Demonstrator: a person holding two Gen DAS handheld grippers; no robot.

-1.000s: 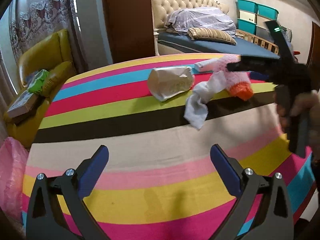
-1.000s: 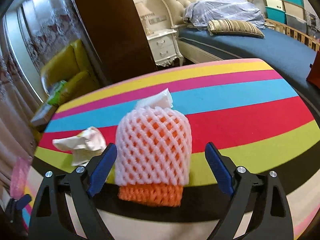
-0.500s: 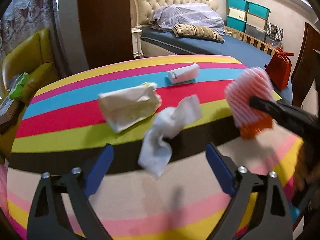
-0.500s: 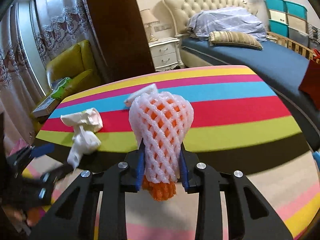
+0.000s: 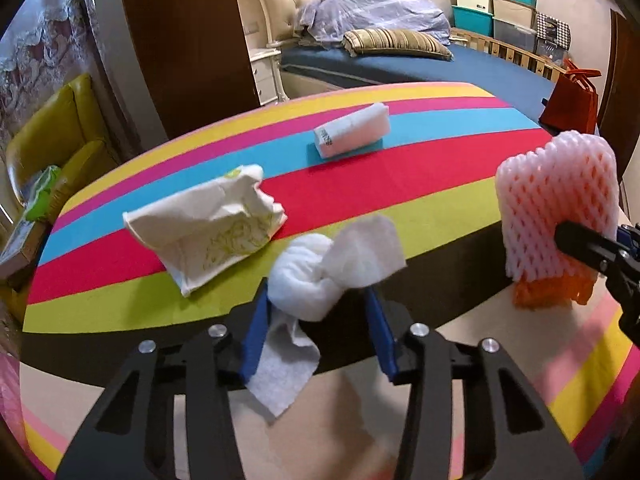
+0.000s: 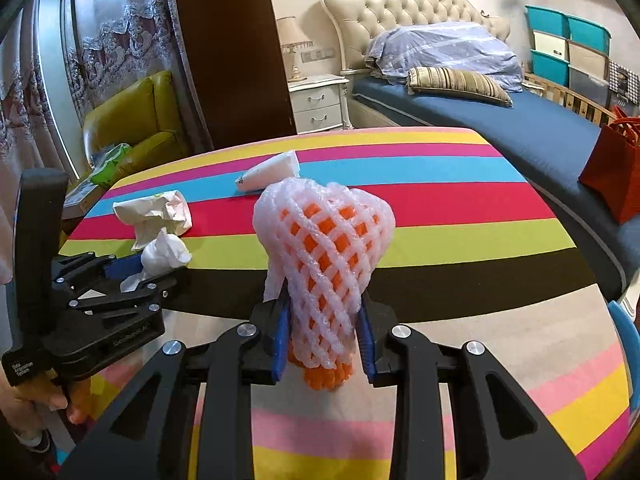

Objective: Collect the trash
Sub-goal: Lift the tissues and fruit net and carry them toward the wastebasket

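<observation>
Over the striped tablecloth (image 5: 400, 200), the right gripper (image 6: 322, 340) is pinching a white-and-orange foam fruit net (image 6: 324, 248), held upright off the table. Beside it, the left gripper (image 5: 316, 332) is closing its jaws around a crumpled white tissue (image 5: 320, 280). Behind are lying a crumpled paper bag (image 5: 208, 232) and a tissue pack (image 5: 352, 130).

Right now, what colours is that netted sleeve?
White foam net over an orange one, clearest in the right wrist view.
</observation>
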